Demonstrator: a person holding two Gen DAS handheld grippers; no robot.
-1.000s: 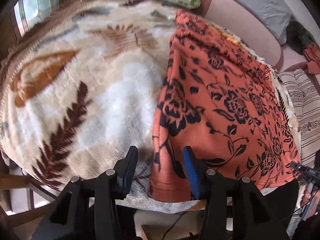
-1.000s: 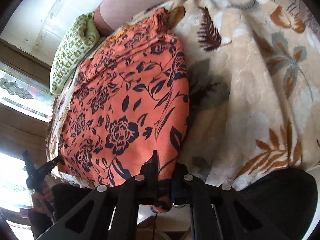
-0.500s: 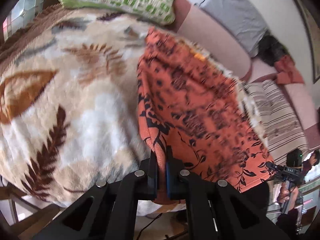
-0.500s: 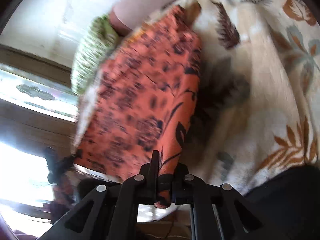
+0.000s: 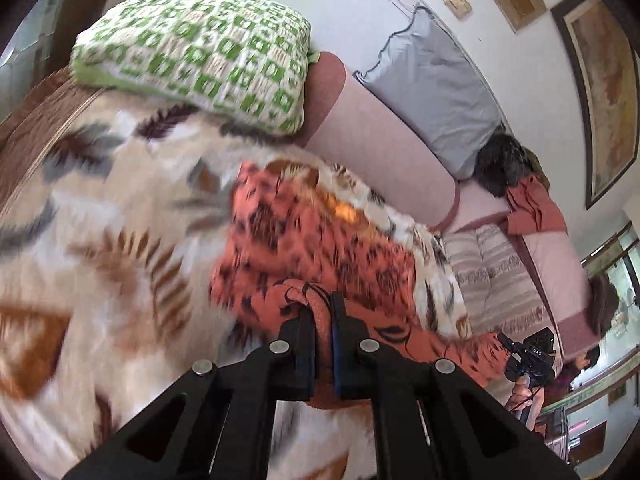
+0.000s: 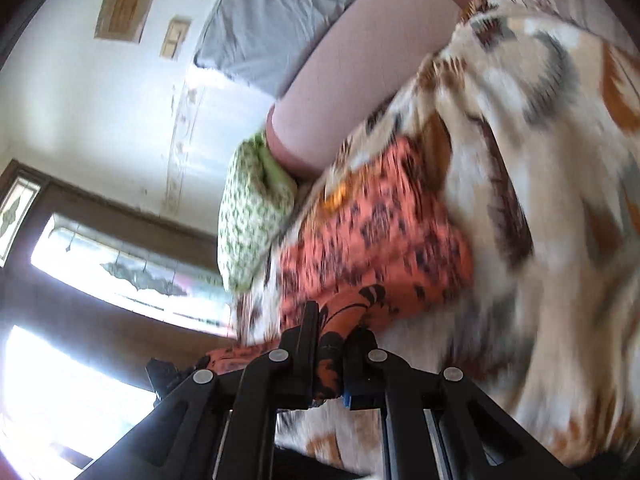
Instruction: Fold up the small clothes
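Left wrist view: the left claw (image 5: pixel 322 312) pinches the orange floral garment (image 5: pixel 316 240) (near hem, lifted off the blanket (image 5: pixel 100 248)); the right claw (image 6: pixel 334 330) clamps the other corner, likely for folding it over.

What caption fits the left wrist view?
Left claw shut on orange floral garment, lifting its edge over the leaf-print blanket.

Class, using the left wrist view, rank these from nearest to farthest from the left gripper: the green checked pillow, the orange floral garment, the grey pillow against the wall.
1. The orange floral garment: clamped in the left gripper, directly ahead.
2. The green checked pillow: at the far end of the blanket, upper left.
3. The grey pillow: against the wall behind the pink bolster, upper right.
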